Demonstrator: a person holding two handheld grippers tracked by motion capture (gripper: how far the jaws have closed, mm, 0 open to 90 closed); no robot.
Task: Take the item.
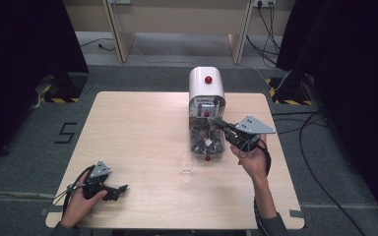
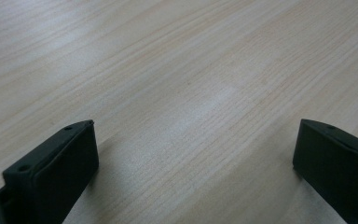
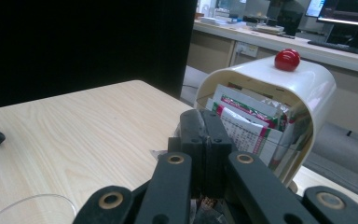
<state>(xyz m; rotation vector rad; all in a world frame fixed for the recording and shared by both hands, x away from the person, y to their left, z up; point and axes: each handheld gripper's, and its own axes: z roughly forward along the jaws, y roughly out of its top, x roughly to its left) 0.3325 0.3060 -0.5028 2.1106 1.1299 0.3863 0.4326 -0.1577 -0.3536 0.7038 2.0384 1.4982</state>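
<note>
White dispenser [image 1: 206, 88] with packets [image 3: 242, 123] at far centre of surface [image 1: 138, 142]. Right hand-held gripper [image 1: 220, 124], jaws pressed together, apparently pinching a packet there; next: lift it toward glass [image 1: 186, 164]. Left hand-held gripper [image 1: 119, 189] spread, idle.

Pale wood-grain table [image 1: 138, 137]; cream-white dispenser box [image 1: 205, 84] with glossy red knob [image 3: 287, 59] on top. Sachets [image 3: 244, 122] inside the box are white with green and red print. Both grippers, left gripper [image 1: 119, 190] and right gripper [image 1: 220, 124], are black, each topped by a grey plate. The cup [image 1: 186, 164] is clear and colourless. Grey floor bears yellow-black hazard stripes [image 1: 59, 100].
</note>
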